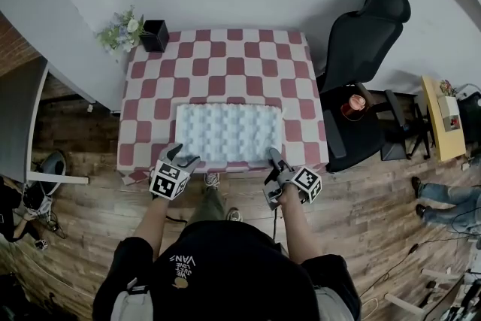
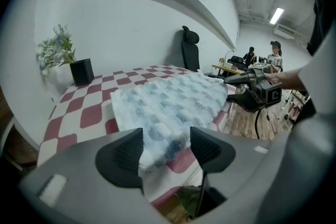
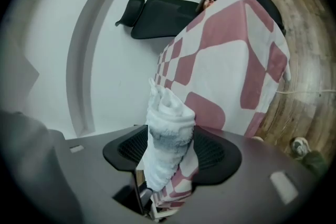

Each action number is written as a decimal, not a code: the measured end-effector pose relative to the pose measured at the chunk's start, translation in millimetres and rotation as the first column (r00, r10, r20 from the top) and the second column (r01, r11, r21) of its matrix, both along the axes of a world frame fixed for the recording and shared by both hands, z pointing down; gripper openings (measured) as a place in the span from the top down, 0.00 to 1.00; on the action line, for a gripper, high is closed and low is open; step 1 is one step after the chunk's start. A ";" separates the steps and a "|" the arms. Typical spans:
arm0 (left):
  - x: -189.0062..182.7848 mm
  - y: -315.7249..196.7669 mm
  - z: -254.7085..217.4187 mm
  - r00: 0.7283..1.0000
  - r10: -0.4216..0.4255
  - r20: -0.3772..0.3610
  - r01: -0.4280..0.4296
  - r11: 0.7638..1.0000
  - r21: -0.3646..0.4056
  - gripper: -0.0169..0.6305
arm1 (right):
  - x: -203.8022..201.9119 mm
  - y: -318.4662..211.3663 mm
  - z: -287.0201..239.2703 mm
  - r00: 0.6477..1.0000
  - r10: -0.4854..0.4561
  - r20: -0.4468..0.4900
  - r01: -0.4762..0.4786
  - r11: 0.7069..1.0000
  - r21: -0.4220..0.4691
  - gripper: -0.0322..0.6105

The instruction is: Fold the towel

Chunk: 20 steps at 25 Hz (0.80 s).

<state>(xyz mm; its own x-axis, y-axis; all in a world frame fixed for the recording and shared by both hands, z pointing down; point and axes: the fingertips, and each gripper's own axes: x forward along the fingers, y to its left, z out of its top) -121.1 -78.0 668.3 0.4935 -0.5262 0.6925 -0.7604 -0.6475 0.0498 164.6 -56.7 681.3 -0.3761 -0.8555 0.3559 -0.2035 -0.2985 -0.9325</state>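
While the towel (image 1: 229, 133) is lying flat toward the 6 o'clock edge of the checked worktop (image 1: 218, 56), a claw is hovering at each of its near corners. The left claw (image 1: 183, 157), at the towel's 7 o'clock corner, is standing spread, with that corner loose between its jaws. The right claw (image 1: 274, 158), at the 5 o'clock corner, is gaping wide around the towel's edge and the cloth (image 3: 231, 60) beneath it.
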 end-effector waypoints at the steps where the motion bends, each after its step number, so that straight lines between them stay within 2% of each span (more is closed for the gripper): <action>1: -0.2 -0.2 0.9 1.000 -0.002 -0.002 0.002 1.000 -0.002 0.57 | 1.4 -3.4 0.7 1.000 0.019 0.022 -0.019 1.000 -0.002 0.54; 4: 0.3 -0.5 3.7 1.000 -0.004 -0.003 0.004 1.000 -0.009 0.57 | 2.6 -10.1 5.6 0.999 0.034 0.022 -0.033 0.999 -0.039 0.54; 5: 0.2 -0.7 4.7 1.000 -0.004 -0.003 0.004 1.000 -0.011 0.57 | 2.6 -11.0 8.3 0.999 0.035 0.009 -0.034 0.998 -0.058 0.57; 7: -1.0 -1.6 6.1 1.000 -0.007 -0.008 0.006 1.000 -0.015 0.57 | 3.4 -11.6 12.6 0.999 0.045 -0.016 -0.046 0.996 -0.081 0.73; 9: -1.8 -2.8 5.2 1.000 -0.010 -0.016 0.010 1.000 -0.014 0.57 | 5.6 -12.5 11.3 0.997 0.059 -0.043 -0.062 0.996 -0.068 0.83; 13: -5.1 -3.8 -0.2 0.999 -0.024 -0.034 0.024 1.000 -0.007 0.57 | 5.2 -17.8 -3.1 0.977 0.015 -0.212 -0.018 1.000 -0.010 0.88; 17: -11.5 -2.6 -4.5 0.996 -0.055 -0.065 0.054 0.999 -0.004 0.57 | -4.4 -29.9 -28.7 0.922 -0.051 -0.385 0.076 0.996 0.048 0.89; 19: -16.1 -1.2 -8.9 0.994 -0.074 -0.079 0.075 0.997 0.005 0.57 | -14.6 -38.4 -44.9 0.867 -0.091 -0.489 0.148 0.986 0.079 0.89; 20: -18.6 -0.4 -11.7 0.993 -0.083 -0.085 0.084 0.996 0.012 0.57 | -22.5 -42.7 -53.8 0.829 -0.114 -0.547 0.196 0.976 0.094 0.89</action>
